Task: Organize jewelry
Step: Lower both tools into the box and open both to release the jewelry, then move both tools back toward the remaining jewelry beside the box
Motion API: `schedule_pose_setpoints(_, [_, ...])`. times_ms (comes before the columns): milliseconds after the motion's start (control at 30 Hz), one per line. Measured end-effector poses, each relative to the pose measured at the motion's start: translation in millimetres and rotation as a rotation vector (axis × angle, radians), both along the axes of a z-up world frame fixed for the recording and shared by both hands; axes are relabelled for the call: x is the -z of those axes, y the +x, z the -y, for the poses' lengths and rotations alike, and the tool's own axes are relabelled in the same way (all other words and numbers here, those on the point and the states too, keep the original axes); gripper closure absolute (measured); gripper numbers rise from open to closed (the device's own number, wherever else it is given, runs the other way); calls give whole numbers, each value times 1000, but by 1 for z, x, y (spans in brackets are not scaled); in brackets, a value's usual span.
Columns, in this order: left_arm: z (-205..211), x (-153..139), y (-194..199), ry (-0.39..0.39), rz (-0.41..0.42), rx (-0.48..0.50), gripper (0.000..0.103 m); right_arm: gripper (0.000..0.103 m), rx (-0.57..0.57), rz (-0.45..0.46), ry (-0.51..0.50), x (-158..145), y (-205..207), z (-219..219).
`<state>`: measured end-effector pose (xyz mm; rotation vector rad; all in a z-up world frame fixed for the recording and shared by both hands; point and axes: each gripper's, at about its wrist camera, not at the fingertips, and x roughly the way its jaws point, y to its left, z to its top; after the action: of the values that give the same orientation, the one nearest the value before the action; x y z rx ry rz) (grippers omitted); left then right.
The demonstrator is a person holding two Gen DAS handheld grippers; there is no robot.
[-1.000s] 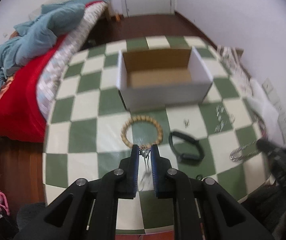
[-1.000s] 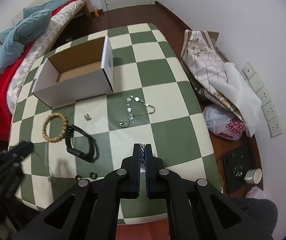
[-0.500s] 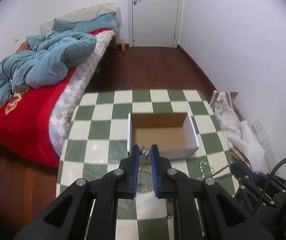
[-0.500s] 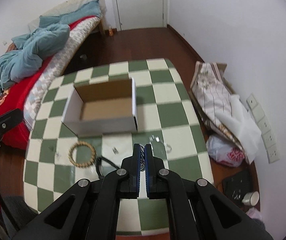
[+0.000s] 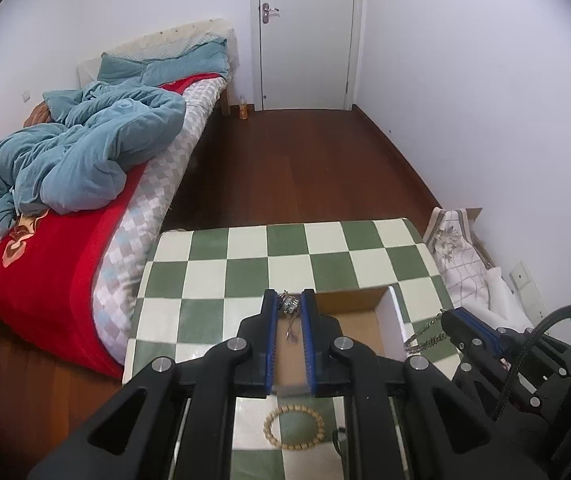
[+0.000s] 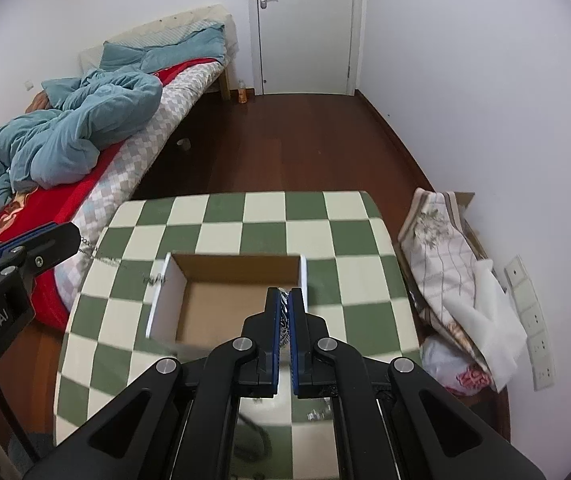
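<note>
Gripping a small silver chain piece [image 5: 290, 305] between its blue pads, the left tongs [image 5: 288, 300] hang over the near left part of the open cardboard box [image 6: 221, 300], with a thin strand of the piece dangling down between the fingers. The right tongs [image 6: 284, 294] are clamped nearly flat on a silver link chain [image 6: 284, 312], whose links show in the narrow slit between the pads, above the right side of the box interior. In the left wrist view the right tongs [image 5: 447, 318] come in from the right with that chain [image 5: 425, 334] trailing from their tip just past the box's white right wall. In the right wrist view the left tongs [image 6: 73, 236] enter from the left edge, their chain piece [image 6: 125, 266] blurred and hanging toward the box's left wall

The box stands on a green and cream checkered tabletop [image 6: 325, 224], its brown inside bare where it can be seen. A wooden bead bracelet [image 5: 294, 427] lies on the tabletop nearer the camera than the box, below the left tongs. Beyond the tabletop are a dark wooden floor [image 5: 305, 168], a bed [image 5: 45, 260] with a red cover and a rumpled blue quilt [image 5: 77, 160], and a closed white door [image 5: 305, 32]
</note>
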<state>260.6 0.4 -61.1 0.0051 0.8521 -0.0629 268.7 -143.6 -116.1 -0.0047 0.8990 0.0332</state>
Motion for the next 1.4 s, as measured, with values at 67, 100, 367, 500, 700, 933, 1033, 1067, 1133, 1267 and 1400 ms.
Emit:
schedule_pose_setpoints(67, [-3, 4, 12, -8, -15, -3, 94, 99, -5, -6, 8, 4, 15, -2])
schedule_pose_setpoints(100, [-6, 7, 20, -17, -25, -8, 94, 99, -13, -12, 13, 7, 24, -4])
schedule_pose_setpoints(367, [-14, 43, 65, -121, -149, -6, 94, 99, -56, -108, 85, 41, 76, -7])
schedule_pose_setpoints(500, [-12, 58, 81, -193, -207, -4, 94, 99, -72, -136, 80, 58, 87, -9])
schedule_pose_setpoints(700, [0, 70, 95, -185, -265, 25, 90, 99, -79, -217, 126, 80, 103, -1])
schedule_pose_setpoints(933, [-5, 68, 89, -12, -182, -62, 8, 46, -59, -276, 68, 92, 103, 7])
schedule_pose_setpoints(1033, [-13, 72, 82, 36, -170, -99, 0, 21, -41, -265, -3, 91, 95, 8])
schedule_pose_setpoints(1067, [-14, 73, 79, 57, -158, -107, 0, 15, -36, -264, -31, 92, 91, 7])
schedule_pose_setpoints(1133, [-17, 75, 69, 87, -132, -120, 0, 8, -34, -255, -35, 93, 85, 7])
schedule_pose_setpoints(1267, [-22, 80, 52, 115, -114, -140, 0, 4, -16, -240, -25, 93, 71, 6])
schedule_pose_setpoints(1400, [-25, 75, 33, 123, -86, -160, 0, 2, -20, -217, -29, 87, 57, 1])
